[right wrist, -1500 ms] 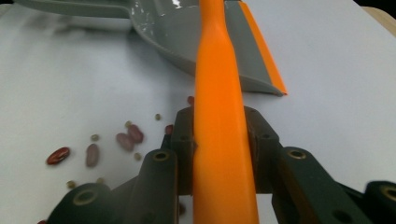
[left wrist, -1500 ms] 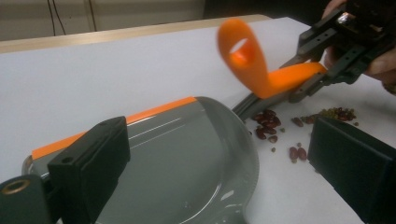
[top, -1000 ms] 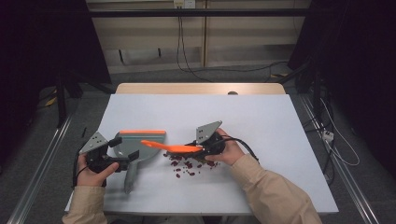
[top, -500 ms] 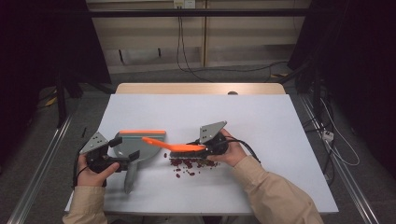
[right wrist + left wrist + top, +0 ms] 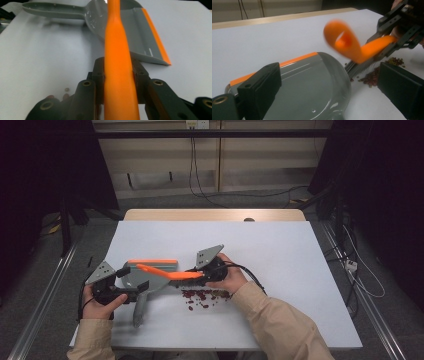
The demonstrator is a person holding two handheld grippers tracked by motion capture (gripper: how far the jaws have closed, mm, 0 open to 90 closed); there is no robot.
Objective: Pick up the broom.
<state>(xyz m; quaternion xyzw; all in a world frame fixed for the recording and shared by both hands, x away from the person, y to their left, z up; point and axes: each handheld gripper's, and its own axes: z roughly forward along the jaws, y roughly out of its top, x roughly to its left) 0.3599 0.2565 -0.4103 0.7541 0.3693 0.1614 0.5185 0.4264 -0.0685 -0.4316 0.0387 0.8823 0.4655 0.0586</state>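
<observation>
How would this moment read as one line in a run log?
left gripper: steadies grey dustpan | right gripper: shut on orange brush | red bits: on table beside dustpan

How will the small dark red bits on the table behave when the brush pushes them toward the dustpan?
The red bits lie loose and scattered, so they probably roll or scatter rather than slide together. They look tiny and light, so some may slip past the brush or stop at the dustpan lip.

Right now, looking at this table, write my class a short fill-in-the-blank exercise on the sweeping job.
1. The right gripper is shut on the brush's ____ handle.
2. The left gripper holds the grey ____.
3. The dark red bits lie on the ____ table.
4. The dustpan has an orange ____.

Missing words: orange; dustpan; white; edge
</observation>
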